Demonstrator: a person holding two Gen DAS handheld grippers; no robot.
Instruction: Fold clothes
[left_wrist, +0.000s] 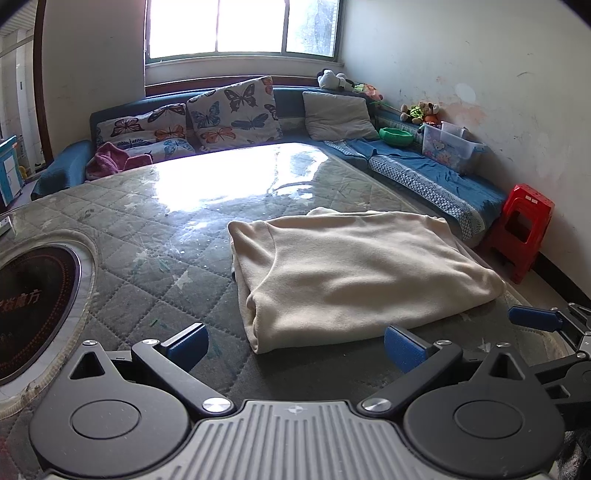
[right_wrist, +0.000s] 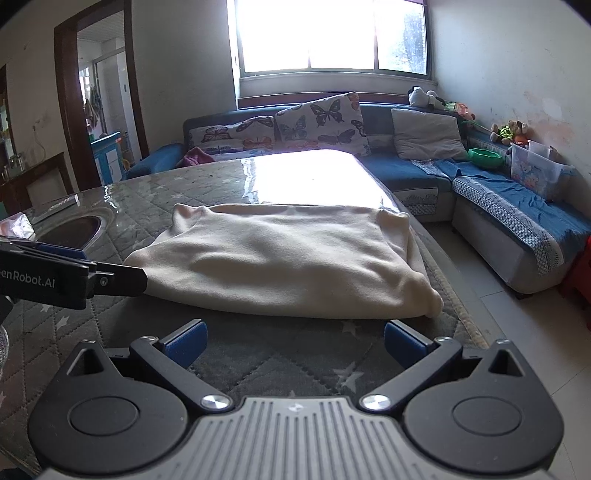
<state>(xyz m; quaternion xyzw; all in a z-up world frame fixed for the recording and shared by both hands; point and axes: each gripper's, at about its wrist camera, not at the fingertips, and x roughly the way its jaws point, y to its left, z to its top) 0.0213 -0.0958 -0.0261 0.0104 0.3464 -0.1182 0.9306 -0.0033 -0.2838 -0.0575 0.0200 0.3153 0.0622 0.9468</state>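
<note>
Both jaws stand apart, empty, just short of the cream garment (left_wrist: 354, 273). Grip its near edge at both corners and lift evenly.

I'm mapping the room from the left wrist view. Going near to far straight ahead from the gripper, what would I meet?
Left gripper, open → folded cream garment → bare glossy tabletop → butterfly cushion on the blue sofa → window.

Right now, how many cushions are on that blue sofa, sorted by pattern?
Butterfly cushions: 2
Plain grey cushions: 1
Total: 3
</note>
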